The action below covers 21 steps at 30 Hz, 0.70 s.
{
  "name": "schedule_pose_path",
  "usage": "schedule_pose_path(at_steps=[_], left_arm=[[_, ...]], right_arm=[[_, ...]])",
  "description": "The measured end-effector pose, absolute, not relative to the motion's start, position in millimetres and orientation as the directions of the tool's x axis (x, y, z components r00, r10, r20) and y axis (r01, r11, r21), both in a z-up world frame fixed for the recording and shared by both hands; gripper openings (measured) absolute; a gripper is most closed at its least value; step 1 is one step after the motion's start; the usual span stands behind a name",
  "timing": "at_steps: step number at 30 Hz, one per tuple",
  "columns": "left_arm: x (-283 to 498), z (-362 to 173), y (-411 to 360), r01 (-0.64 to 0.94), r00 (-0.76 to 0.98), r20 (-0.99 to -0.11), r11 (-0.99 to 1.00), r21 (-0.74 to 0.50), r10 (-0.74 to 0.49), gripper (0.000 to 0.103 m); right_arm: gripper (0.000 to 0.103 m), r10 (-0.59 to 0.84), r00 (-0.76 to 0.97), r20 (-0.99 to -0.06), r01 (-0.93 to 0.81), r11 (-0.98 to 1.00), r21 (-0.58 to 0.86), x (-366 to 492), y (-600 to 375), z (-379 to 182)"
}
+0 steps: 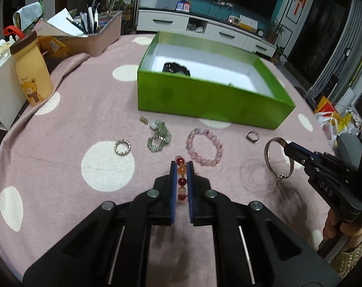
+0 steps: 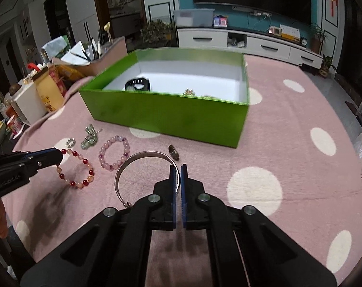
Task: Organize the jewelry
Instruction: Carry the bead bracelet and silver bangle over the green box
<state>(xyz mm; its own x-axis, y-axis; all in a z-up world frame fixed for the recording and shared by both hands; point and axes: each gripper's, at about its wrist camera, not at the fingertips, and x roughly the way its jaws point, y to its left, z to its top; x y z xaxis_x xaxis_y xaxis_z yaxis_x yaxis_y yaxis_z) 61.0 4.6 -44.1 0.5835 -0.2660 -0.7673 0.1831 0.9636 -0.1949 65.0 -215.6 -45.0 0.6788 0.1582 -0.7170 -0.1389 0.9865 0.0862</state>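
Red and orange beads of a bracelet [image 1: 181, 181] sit pinched between the left gripper [image 1: 181, 167] blades, above the pink dotted cloth [image 1: 85, 124]. Alongside, the right gripper [image 2: 178, 169] clamps a silver bangle [image 2: 142, 154]. Ahead lie a pink bead bracelet [image 1: 204, 150], 2 rings and green jewelry [image 1: 159, 135] near the green box [image 1: 205, 98].
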Motion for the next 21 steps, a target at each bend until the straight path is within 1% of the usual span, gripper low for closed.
schedule_pose_path(at_steps=[9,21], left_arm=[[51.8,-11.3,12.8,0.186,0.621,-0.728,0.957,-0.224,-0.291,0.007],[50.1,35.1,12.5,0.207,0.682,-0.675,0.959,-0.194,-0.284,0.007]], right_arm=[[0.003,0.160,0.726,-0.668,-0.138,0.987,0.086,45.0,-224.4,-16.8],[0.003,0.171,0.782,-0.599,-0.157,0.985,0.077,37.7,-230.6,22.5]])
